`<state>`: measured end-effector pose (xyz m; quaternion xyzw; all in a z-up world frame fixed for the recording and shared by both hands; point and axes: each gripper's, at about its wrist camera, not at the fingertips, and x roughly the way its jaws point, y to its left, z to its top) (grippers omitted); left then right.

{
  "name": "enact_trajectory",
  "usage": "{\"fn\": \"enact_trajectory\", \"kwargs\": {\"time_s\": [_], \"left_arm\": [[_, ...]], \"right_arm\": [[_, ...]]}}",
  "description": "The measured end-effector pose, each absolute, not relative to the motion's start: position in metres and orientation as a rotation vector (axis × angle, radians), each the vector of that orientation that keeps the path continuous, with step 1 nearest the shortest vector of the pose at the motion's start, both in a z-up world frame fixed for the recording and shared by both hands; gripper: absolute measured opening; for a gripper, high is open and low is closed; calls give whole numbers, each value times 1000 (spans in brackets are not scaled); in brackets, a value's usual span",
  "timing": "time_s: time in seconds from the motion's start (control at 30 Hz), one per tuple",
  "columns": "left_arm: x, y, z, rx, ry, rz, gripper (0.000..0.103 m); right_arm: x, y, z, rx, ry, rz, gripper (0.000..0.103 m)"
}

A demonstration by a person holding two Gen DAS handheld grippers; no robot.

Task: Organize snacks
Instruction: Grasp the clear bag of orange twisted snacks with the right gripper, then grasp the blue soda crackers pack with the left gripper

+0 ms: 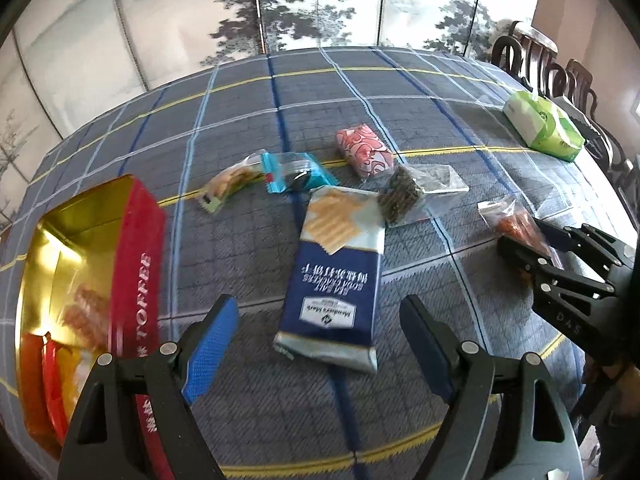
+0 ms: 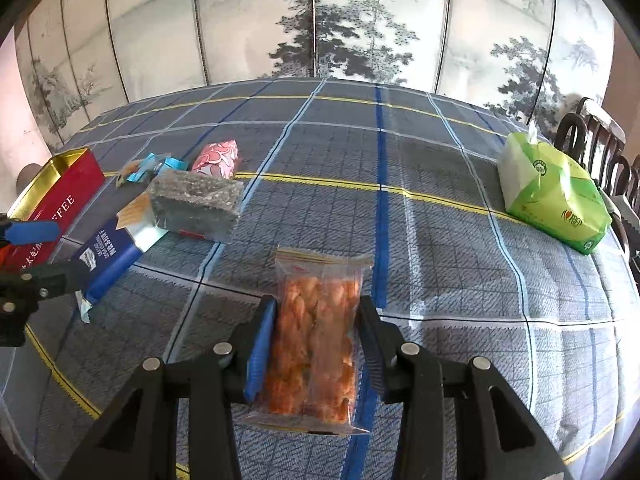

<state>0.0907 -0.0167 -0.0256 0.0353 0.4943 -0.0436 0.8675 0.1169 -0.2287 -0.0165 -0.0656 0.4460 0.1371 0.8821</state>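
Note:
My left gripper [image 1: 320,312] hangs open over the near end of a blue soda cracker pack [image 1: 340,264], which lies flat on the plaid tablecloth [image 1: 256,400]; nothing is between its pads. An open red toffee tin [image 1: 138,280] with a gold inside stands just left of it, with several wrapped snacks in it. My right gripper [image 2: 316,320] is shut on a clear zip bag of orange twists [image 2: 320,332], with a pad on each long side. In the left wrist view that gripper [image 1: 532,248] and its bag [image 1: 516,220] are at the right.
Past the cracker pack lie a pink packet [image 1: 364,152], a clear bag of dark snack [image 1: 404,196], a teal packet [image 1: 296,172] and a small yellow-green packet [image 1: 228,184]. A green tissue pack [image 2: 552,196] sits at the far right edge beside dark wooden chairs [image 2: 592,136]. A painted folding screen stands behind the table.

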Motion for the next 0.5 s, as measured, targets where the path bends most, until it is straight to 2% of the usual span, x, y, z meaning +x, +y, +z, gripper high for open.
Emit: {"fn": "enact_trajectory", "kwargs": {"time_s": [0.37, 0.43, 0.5], "left_arm": [[115, -29, -47, 108, 1056, -86, 80], [116, -29, -50, 102, 1059, -85, 78], [116, -28, -50, 84, 1056, -91, 67]], "right_arm": [[117, -230, -17, -133, 929, 287, 41], [117, -230, -16, -133, 929, 287, 41], [117, -230, -16, -132, 929, 287, 41]]}}
